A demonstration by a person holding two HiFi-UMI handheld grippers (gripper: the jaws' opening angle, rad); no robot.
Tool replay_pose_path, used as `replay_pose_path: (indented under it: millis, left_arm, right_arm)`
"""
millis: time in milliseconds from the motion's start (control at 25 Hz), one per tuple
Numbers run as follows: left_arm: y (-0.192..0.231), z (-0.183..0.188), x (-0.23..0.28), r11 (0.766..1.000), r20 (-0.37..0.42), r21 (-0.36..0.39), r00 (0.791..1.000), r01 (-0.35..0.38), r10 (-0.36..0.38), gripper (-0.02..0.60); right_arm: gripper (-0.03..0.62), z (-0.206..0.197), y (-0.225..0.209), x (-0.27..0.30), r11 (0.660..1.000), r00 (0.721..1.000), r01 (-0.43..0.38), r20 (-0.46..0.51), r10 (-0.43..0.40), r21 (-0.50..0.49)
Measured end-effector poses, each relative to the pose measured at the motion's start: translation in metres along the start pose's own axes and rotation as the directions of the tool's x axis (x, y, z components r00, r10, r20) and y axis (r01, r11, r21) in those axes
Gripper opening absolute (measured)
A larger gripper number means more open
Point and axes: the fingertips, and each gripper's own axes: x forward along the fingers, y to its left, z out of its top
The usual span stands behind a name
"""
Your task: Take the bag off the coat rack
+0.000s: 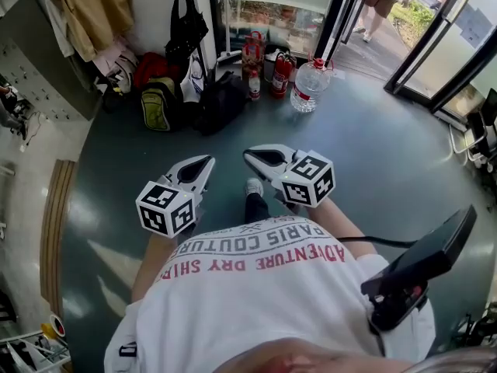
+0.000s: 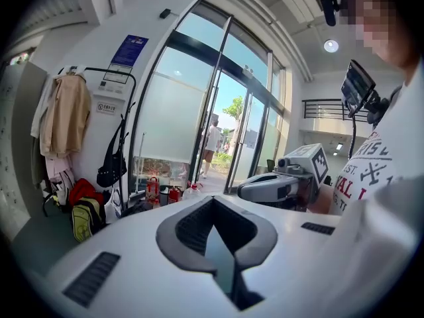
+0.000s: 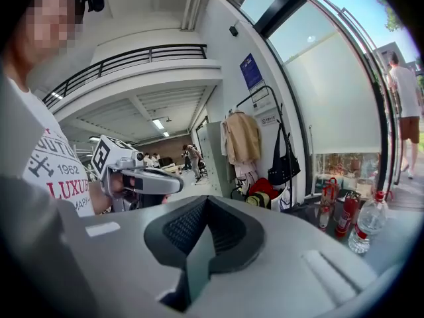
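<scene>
A black handbag (image 1: 185, 29) hangs by its straps from the black coat rack (image 1: 210, 18) against the far wall. It also shows in the left gripper view (image 2: 112, 171) and the right gripper view (image 3: 283, 167). My left gripper (image 1: 208, 160) and right gripper (image 1: 247, 155) are side by side in front of my chest, well short of the rack, both pointing towards it. Each has its jaws together with nothing between them. Each gripper also shows in its own view, the left gripper (image 2: 213, 203) and the right gripper (image 3: 205, 203).
A beige coat (image 1: 93, 10) hangs on the rack to the bag's left. Below it lie a red bag, a yellow-green backpack (image 1: 161, 103) and a black bag (image 1: 221, 99). Fire extinguishers (image 1: 281, 74) and a water bottle (image 1: 309, 84) stand by the glass doors. Grey lockers (image 1: 39, 61) line the left.
</scene>
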Motion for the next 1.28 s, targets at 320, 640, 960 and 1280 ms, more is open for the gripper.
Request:
replay_pose_path:
  millis: [320,640,960,1280]
  left_arm:
    - [0.123,0.031,0.119,0.998,-0.035,-0.063,0.999,-0.026,0.023,0.002]
    - [0.249,0.127,0.27,0.997,-0.039,-0.067,0.999,-0.036,0.033,0.002]
    - [0.305,0.193,0.328,0.997,0.001,-0.034,0.997,-0.075,0.075,0.002]
    - [0.322,0.224,0.36,0.999,0.025,0.017,0.999,-0.038,0.038,0.002]
  right_arm:
    - [0.002,0.027,-0.151,0.09,0.999,0.999,-0.016,-0.034,0.017,0.046]
    - [0.002,0.114,-0.33,0.174,0.999,0.998,-0.034,-0.045,0.035,0.016]
    - [0.002,0.176,-0.413,0.207,0.998,0.999,-0.047,-0.017,0.046,-0.045]
    - [0.002,0.201,-0.454,0.21,0.999,1.0,0.007,0.03,-0.005,-0.048]
